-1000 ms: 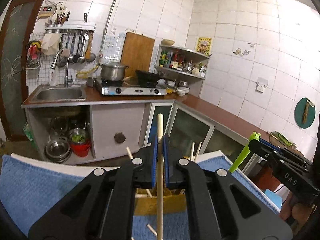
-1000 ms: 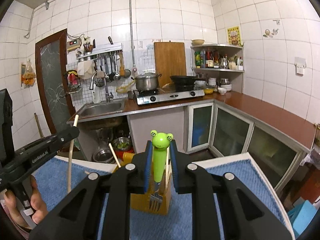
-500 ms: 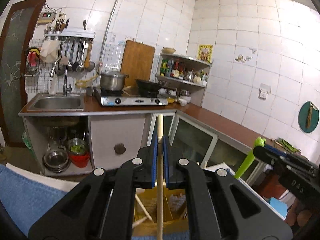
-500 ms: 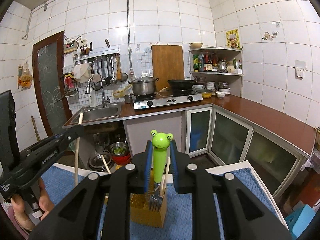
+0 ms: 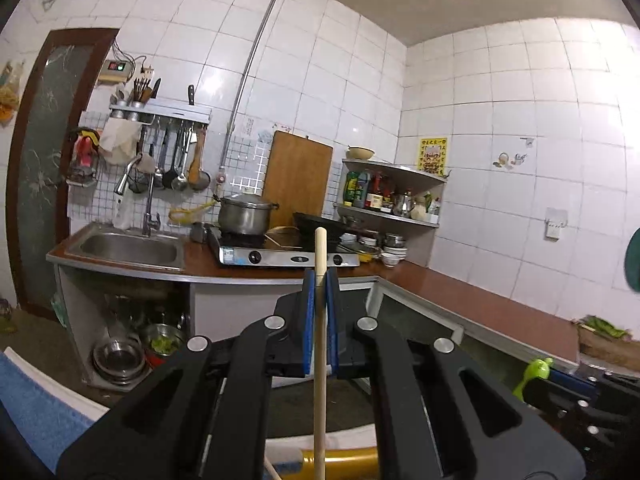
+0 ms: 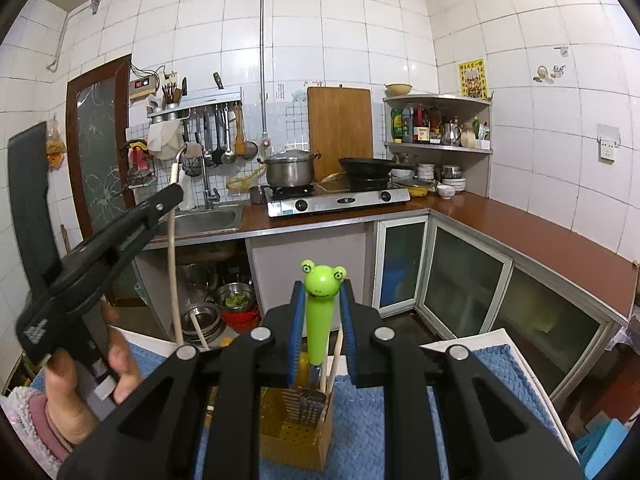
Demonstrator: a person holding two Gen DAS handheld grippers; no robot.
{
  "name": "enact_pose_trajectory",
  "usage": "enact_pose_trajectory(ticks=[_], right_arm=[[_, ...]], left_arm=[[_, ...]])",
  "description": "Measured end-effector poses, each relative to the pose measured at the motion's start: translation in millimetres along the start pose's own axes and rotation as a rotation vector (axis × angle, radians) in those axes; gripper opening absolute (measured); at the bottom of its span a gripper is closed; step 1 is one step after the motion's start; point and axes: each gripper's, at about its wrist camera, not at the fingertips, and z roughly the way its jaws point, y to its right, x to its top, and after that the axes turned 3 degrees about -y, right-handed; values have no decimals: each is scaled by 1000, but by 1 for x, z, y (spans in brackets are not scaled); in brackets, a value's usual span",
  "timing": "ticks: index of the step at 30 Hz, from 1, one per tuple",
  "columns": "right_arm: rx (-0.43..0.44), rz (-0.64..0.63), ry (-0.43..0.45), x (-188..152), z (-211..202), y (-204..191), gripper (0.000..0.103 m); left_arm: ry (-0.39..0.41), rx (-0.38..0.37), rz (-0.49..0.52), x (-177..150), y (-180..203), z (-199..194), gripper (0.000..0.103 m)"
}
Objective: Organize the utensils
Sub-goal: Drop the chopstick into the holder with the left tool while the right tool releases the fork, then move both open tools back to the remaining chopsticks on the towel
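Note:
My left gripper (image 5: 320,285) is shut on a pale wooden chopstick (image 5: 319,380) that stands upright between its blue pads. The right wrist view shows that gripper (image 6: 173,196) at the left in a person's hand (image 6: 76,404), with the chopstick (image 6: 172,272) hanging below it. My right gripper (image 6: 322,300) is shut on a green frog-handled fork (image 6: 319,320). The fork's tines are at the top of a wooden utensil holder (image 6: 294,436) with chopsticks in it. Whether the tines touch the holder I cannot tell. In the left wrist view the right gripper (image 5: 560,384) sits low right.
The holder stands on a blue towel (image 6: 504,376) over a white board. Beyond are a kitchen counter (image 6: 540,236), sink (image 6: 204,220), gas stove (image 6: 340,198) with a pot, hanging ladles and a corner shelf of bottles. Bowls sit under the sink.
My left gripper carried the chopstick rightward, so the holder slid to the bottom edge of its view. In the right wrist view it now sits higher. The right gripper came slightly closer to the holder.

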Motion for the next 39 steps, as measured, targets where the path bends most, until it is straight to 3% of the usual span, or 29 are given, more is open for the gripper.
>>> enact_pose_trajectory(ticks=[15, 24, 27, 30, 31, 32, 33, 39], right_arm=[[15, -7, -108, -24, 32, -2, 18], [48, 23, -221, -45, 52, -1, 18], [60, 31, -244, -51, 56, -2, 19], [56, 22, -253, -57, 57, -4, 19], [52, 21, -250, -59, 56, -4, 23], [50, 26, -243, -60, 52, -2, 33], [50, 30, -236, -60, 49, -1, 37], [66, 48, -211, -68, 19, 6, 43]], left_arm=[[-27, 39, 69, -52, 0, 15, 4], [-142, 30, 83, -62, -13, 4, 6], [-192, 25, 69, -59, -22, -5, 14], [-216, 25, 60, -55, -30, -23, 32], [-221, 37, 64, -54, -34, -32, 43], [-228, 45, 65, -53, -36, -40, 50], [-232, 49, 66, -53, -39, -47, 53], [-276, 112, 81, -58, -56, -100, 78]])
